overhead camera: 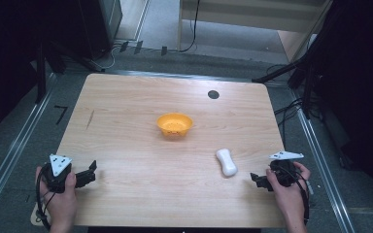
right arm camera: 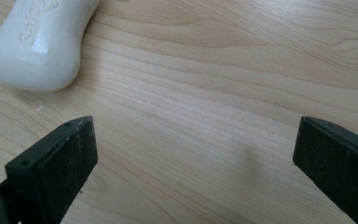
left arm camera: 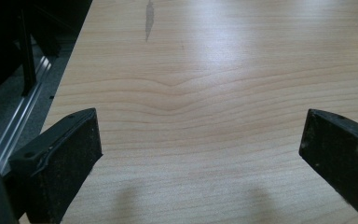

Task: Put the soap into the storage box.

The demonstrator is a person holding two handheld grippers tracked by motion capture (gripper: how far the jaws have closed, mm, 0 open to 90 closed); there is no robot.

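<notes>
White glossy soap bar (overhead camera: 226, 162) (embossed lettering), waisted, flat on table (overhead camera: 126, 145).

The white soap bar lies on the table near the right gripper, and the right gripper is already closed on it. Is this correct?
Not quite. The white soap bar does lie on the table near the right gripper, but the right gripper view shows its jaws wide open with bare wood between them; the bar is untouched, off to one side.

An orange bowl (overhead camera: 174, 124) is sitting upright near the middle of the wooden table (overhead camera: 126, 145). A small black round mark (overhead camera: 213, 94) is showing on the tabletop toward the far right. Black cables (overhead camera: 194, 29) are trailing across the grey floor (overhead camera: 233, 41) beyond the far edge.
</notes>
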